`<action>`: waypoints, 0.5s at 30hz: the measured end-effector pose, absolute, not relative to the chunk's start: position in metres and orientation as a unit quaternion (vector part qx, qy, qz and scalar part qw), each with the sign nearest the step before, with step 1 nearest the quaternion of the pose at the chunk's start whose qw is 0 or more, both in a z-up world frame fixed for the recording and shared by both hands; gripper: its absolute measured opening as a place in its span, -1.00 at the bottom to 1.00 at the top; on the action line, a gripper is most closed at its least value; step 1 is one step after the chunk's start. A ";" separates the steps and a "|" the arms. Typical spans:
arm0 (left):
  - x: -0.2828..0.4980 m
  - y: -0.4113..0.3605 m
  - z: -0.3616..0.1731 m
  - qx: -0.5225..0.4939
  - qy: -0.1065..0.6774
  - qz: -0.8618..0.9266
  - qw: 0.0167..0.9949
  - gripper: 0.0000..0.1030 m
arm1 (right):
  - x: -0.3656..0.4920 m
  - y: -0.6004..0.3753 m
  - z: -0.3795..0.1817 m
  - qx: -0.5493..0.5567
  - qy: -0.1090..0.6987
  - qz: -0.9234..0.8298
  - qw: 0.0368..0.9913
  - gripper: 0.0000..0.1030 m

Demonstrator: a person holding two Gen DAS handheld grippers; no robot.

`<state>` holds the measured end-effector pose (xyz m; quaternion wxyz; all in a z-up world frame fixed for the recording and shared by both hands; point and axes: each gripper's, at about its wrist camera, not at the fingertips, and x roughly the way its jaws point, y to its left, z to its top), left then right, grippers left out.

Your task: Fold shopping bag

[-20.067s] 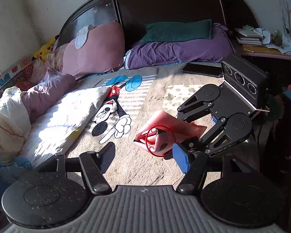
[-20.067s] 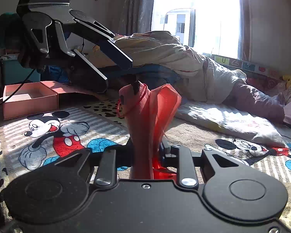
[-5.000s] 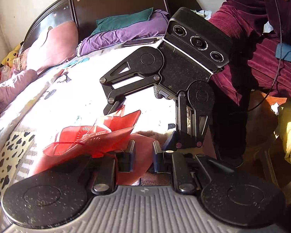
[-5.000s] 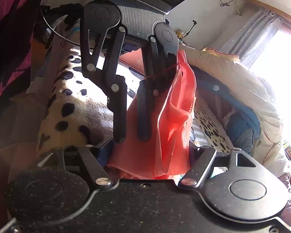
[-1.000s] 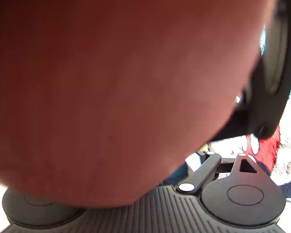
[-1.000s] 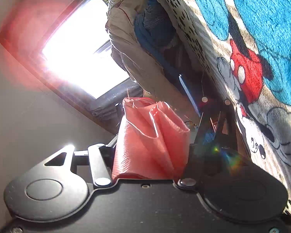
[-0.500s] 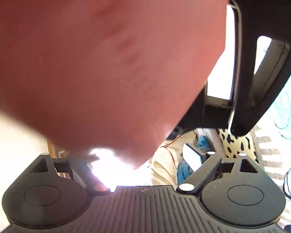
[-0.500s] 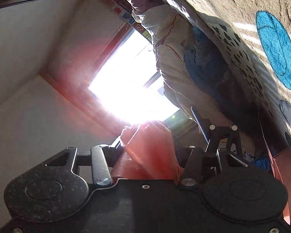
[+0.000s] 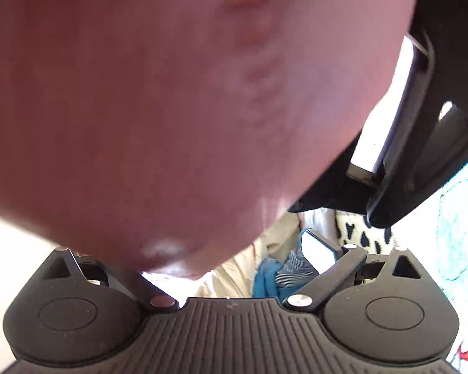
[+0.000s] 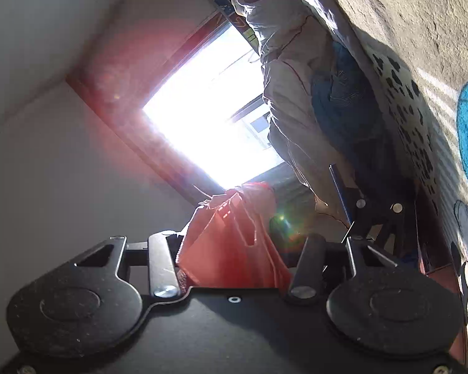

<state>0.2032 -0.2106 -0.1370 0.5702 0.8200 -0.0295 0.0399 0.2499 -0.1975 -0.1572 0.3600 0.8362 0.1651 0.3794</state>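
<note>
One bed (image 10: 415,25) with a cartoon-print blanket runs along the right of the right gripper's view, bedding heaped at its far end. One bright window (image 10: 209,118) lies ahead of that gripper. One blurred reddish mass (image 9: 177,99), too close to identify, fills most of the left view above the left gripper (image 9: 231,268). One red shopping bag (image 10: 234,246), bunched, sits between the fingers of the right gripper (image 10: 237,265), which are clamped on it. Left gripper jaws wide and opening, nothing between them.
</note>
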 end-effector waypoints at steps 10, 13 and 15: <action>0.202 -0.206 -0.165 0.912 -0.020 -0.045 0.406 0.91 | 0.277 -0.230 -0.148 0.736 0.218 0.375 0.521 0.57; 0.201 -0.207 -0.166 0.916 -0.029 -0.065 0.396 0.91 | 0.281 -0.241 -0.149 0.705 0.230 0.369 0.560 0.57; 0.201 -0.206 -0.168 0.911 -0.023 -0.083 0.405 0.91 | 0.283 -0.250 -0.149 0.689 0.235 0.362 0.581 0.64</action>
